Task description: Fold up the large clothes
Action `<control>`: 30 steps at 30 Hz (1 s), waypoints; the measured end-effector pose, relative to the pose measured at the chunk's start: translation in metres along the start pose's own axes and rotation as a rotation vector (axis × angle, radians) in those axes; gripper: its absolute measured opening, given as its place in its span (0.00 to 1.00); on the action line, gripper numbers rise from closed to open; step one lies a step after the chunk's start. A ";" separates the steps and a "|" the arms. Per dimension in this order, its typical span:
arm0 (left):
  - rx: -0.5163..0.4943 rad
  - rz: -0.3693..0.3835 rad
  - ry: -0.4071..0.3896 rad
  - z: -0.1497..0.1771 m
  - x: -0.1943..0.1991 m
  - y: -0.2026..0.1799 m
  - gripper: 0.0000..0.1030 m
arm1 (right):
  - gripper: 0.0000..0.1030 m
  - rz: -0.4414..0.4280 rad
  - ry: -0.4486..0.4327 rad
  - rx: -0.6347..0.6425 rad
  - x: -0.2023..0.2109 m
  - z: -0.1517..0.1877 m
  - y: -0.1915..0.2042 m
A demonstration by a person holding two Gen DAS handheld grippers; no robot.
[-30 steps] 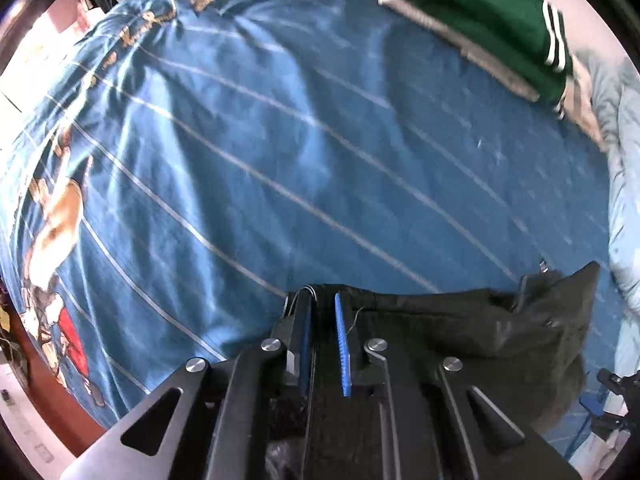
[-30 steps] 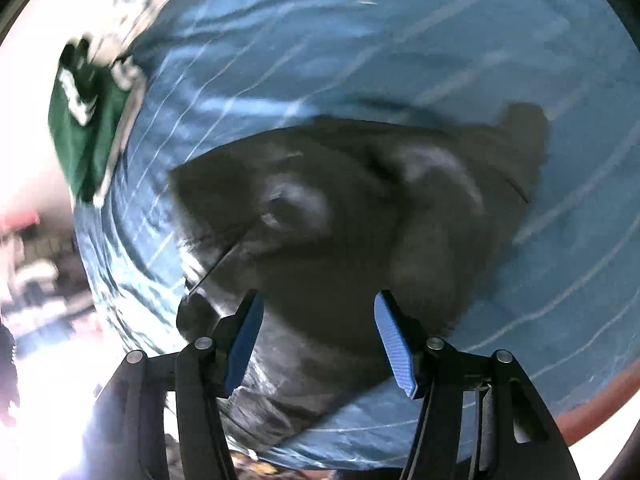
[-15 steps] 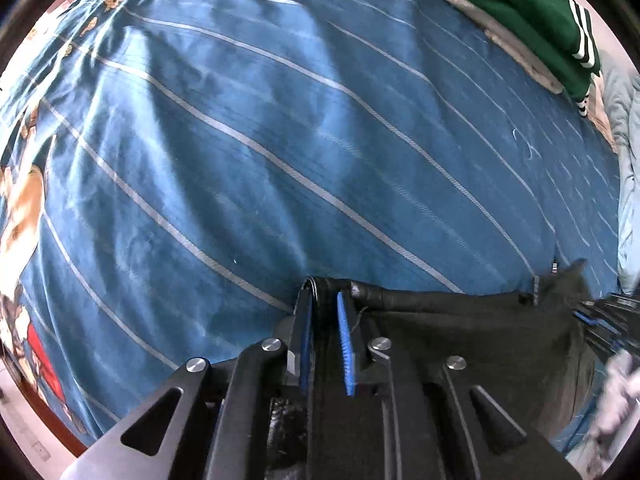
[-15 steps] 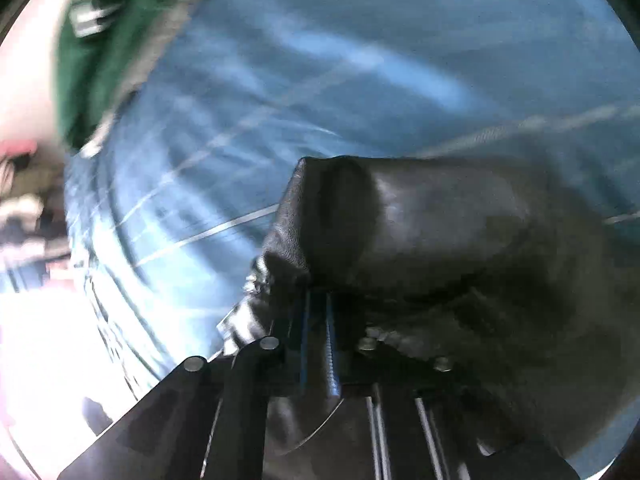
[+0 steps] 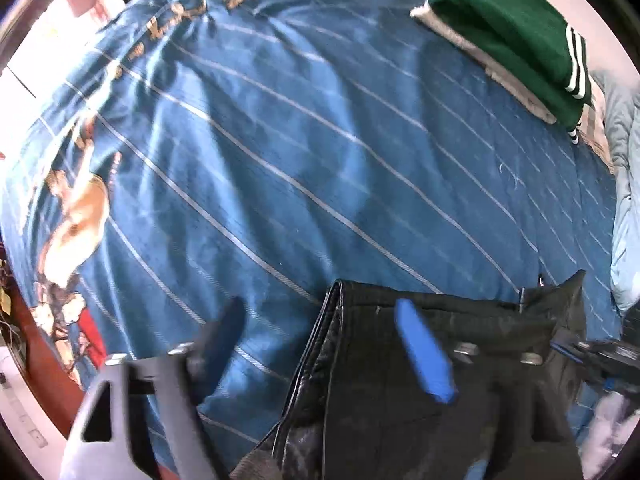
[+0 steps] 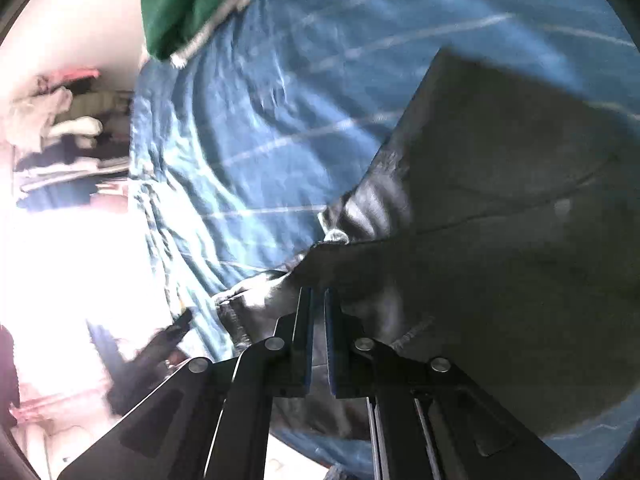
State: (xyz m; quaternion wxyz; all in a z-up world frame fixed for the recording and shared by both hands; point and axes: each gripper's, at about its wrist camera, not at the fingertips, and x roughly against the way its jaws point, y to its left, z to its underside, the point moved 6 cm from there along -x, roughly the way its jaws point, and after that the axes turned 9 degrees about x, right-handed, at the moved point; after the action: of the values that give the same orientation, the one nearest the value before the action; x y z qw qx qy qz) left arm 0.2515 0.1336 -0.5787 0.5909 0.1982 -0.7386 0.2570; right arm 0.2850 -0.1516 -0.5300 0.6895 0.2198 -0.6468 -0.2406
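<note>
A black leather-look garment lies folded at the near edge of the blue striped bedspread. My left gripper hovers over its left corner, jaws opening; the corner lies loose between the blurred blue pads, touched by neither. In the right wrist view the same garment spreads to the right, and my right gripper is shut on its near edge beside a metal snap. The right gripper also shows at the garment's right end in the left wrist view.
A folded green garment with white stripes rests on a grey one at the far right of the bed. A pale blue quilt bunches along the right edge. The bed's red-brown frame runs along the lower left. Clutter stands beyond the bed.
My left gripper let go of the garment's corner and its jaws spread wide. My right gripper swung in over the garment, closed on its edge and pulled that edge flatter.
</note>
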 end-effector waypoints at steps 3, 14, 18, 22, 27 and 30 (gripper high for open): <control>-0.035 -0.040 -0.032 0.006 0.004 -0.003 0.80 | 0.03 0.074 -0.030 -0.043 -0.041 -0.013 -0.019; -0.256 0.027 -0.037 0.053 0.000 -0.125 0.83 | 0.65 -0.066 -0.173 -0.129 0.057 0.040 -0.061; -0.311 0.077 0.028 0.085 -0.019 -0.178 0.83 | 0.65 -0.030 -0.301 -0.316 0.126 0.103 -0.141; -0.379 -0.013 0.077 0.109 -0.068 -0.207 0.83 | 0.66 -0.085 -0.366 -0.461 0.136 0.132 -0.222; -0.317 -0.008 0.099 0.103 -0.093 -0.197 0.98 | 0.68 -0.330 -0.426 -0.467 0.102 0.100 -0.257; -0.335 0.009 0.096 0.101 -0.091 -0.194 0.98 | 0.71 -0.392 -0.429 -0.401 0.078 0.066 -0.248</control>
State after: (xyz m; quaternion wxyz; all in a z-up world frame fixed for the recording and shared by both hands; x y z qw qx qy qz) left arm 0.3094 -0.0825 -0.6566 0.6492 0.0809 -0.7428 0.1422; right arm 0.2116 -0.3942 -0.6163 0.5079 0.1445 -0.6624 -0.5314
